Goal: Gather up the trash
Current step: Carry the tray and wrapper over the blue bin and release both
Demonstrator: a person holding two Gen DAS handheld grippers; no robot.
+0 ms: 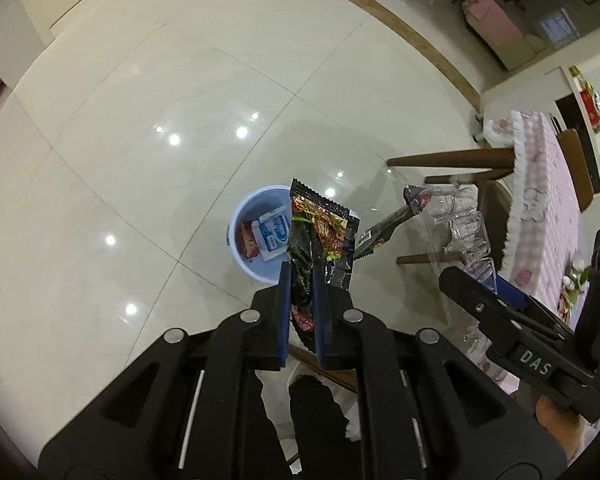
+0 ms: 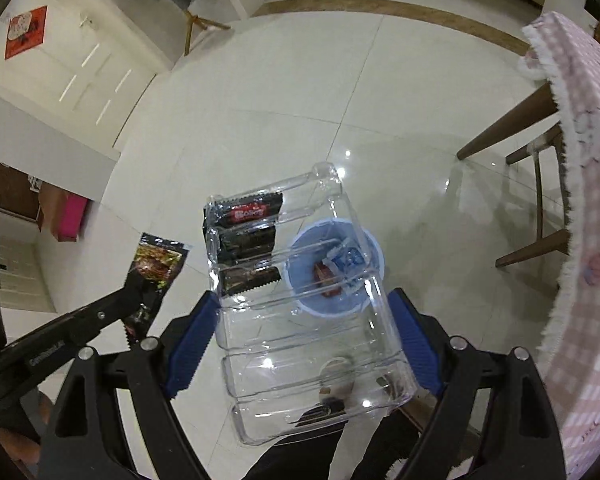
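Observation:
My left gripper [image 1: 302,280] is shut on a black snack wrapper [image 1: 320,232] and holds it above the near rim of a pale blue bin [image 1: 260,236] on the floor. The bin holds a red packet and a white-blue packet. The wrapper also shows in the right wrist view [image 2: 156,264]. My right gripper [image 2: 300,320] is shut on a clear plastic box [image 2: 308,352] with another black wrapper [image 2: 248,232] stuck at its far end. The box hangs over the bin [image 2: 376,256].
A table with a pink checked cloth [image 2: 588,184] stands on the right, with wooden chair legs [image 2: 508,128] under it. The glossy tiled floor [image 1: 140,120] stretches left and ahead. A pink box [image 2: 72,216] sits by the left wall.

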